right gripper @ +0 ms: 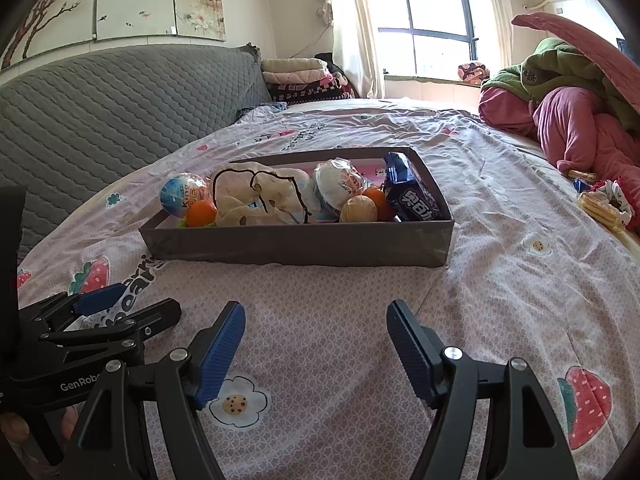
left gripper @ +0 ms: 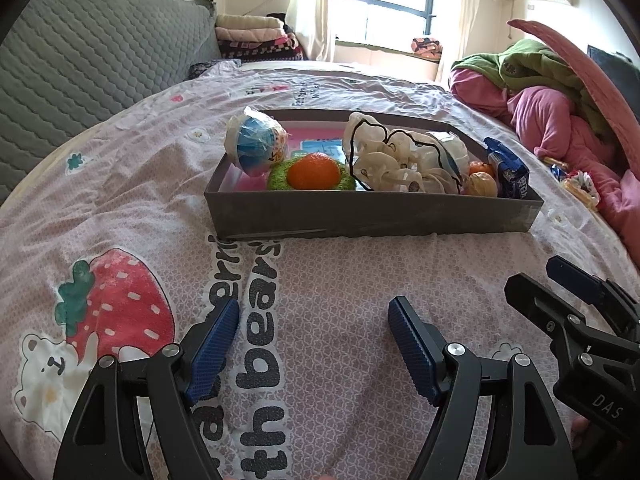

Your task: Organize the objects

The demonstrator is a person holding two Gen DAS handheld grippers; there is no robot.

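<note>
Grey box [left gripper: 372, 210] mid-frame holding orange ball [left gripper: 313, 177], wrapped eggs [left gripper: 256, 145], blue packet [left gripper: 510, 174], left gripper [left gripper: 314, 322] and right gripper [right gripper: 316, 322] low in frame, jaws apart, empty.

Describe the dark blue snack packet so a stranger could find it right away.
On the bed sits a shallow grey box. At the box's right end, leaning against the wall beside two orange balls, is the dark blue snack packet. It is the only dark, flat-sided wrapper there.

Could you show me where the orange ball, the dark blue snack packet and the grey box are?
Round orange ball [left gripper: 313, 171], left wrist view, on its front face.
Dark blue foil snack packet [right gripper: 414, 200], right wrist view, on its printed front.
Shallow grey cardboard box [right gripper: 296, 246], right wrist view, on its near wall.
</note>
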